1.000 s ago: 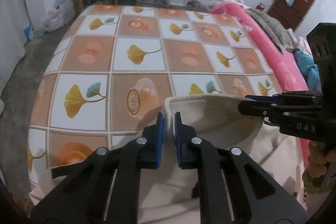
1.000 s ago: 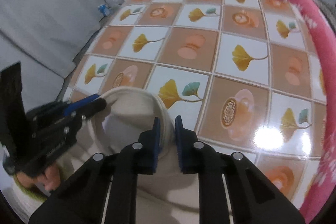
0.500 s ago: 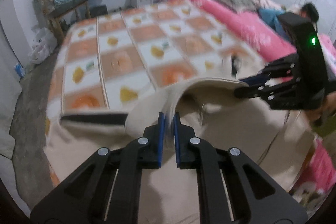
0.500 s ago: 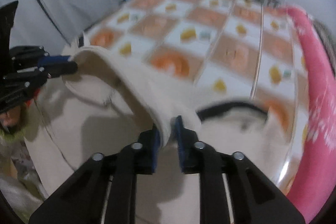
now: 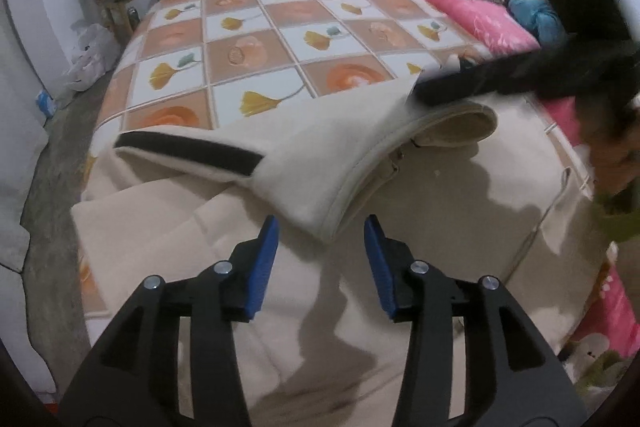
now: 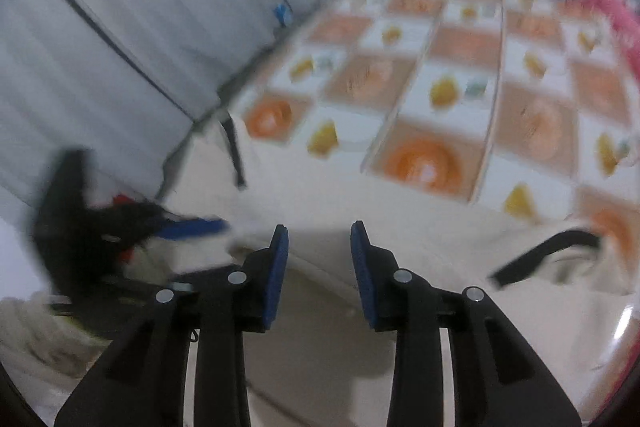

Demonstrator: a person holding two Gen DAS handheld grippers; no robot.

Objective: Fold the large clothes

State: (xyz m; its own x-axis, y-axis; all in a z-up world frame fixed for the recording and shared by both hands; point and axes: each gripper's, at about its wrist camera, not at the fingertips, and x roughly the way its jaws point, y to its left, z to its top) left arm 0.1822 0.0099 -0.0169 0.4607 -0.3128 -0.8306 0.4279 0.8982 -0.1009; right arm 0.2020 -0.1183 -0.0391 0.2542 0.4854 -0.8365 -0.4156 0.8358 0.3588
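Cream garment [image 5: 360, 307] spread over the near end of the bed [image 5: 280, 27], a black-trimmed fold [image 5: 304, 167] doubled back across it toward the left edge. Left gripper [image 5: 320, 251] with jaws just opened and apart, fold's hem between the pads but unpressed. Right gripper [image 6: 318, 259] likewise parted over bare cloth, jaws having just widened; its view badly smeared, far edge hard to read.
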